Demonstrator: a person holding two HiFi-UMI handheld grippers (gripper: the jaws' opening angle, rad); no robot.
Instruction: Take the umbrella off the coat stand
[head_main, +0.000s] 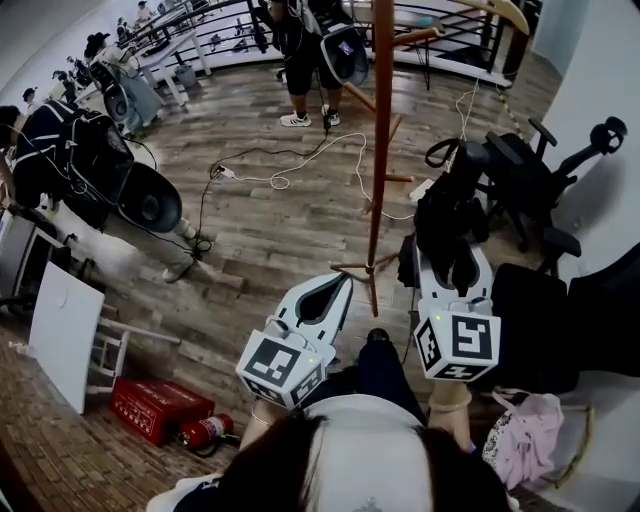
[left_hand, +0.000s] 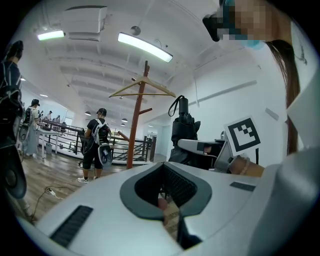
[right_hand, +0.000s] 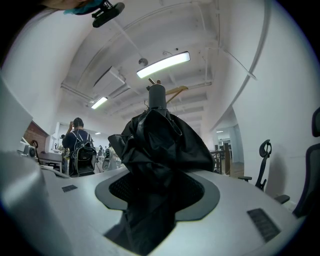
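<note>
The brown wooden coat stand (head_main: 380, 150) rises from the plank floor ahead of me. The black folded umbrella (head_main: 447, 215) is off it, just right of the pole, gripped around its bunched fabric by my right gripper (head_main: 450, 250). In the right gripper view the umbrella (right_hand: 160, 145) fills the jaws of that gripper (right_hand: 157, 175), its handle end pointing up. In the left gripper view the umbrella (left_hand: 184, 130) stands upright to the right of the coat stand (left_hand: 136, 125). My left gripper (head_main: 322, 298) sits left of the pole's base, its jaws (left_hand: 165, 175) closed with nothing in them.
A person with a backpack (head_main: 305, 60) stands beyond the stand. White cables (head_main: 290, 165) trail over the floor. Office chairs (head_main: 530, 180) crowd the right side. A red box (head_main: 160, 408) and a fire extinguisher (head_main: 205, 430) lie at the lower left, beside a white board (head_main: 62, 335).
</note>
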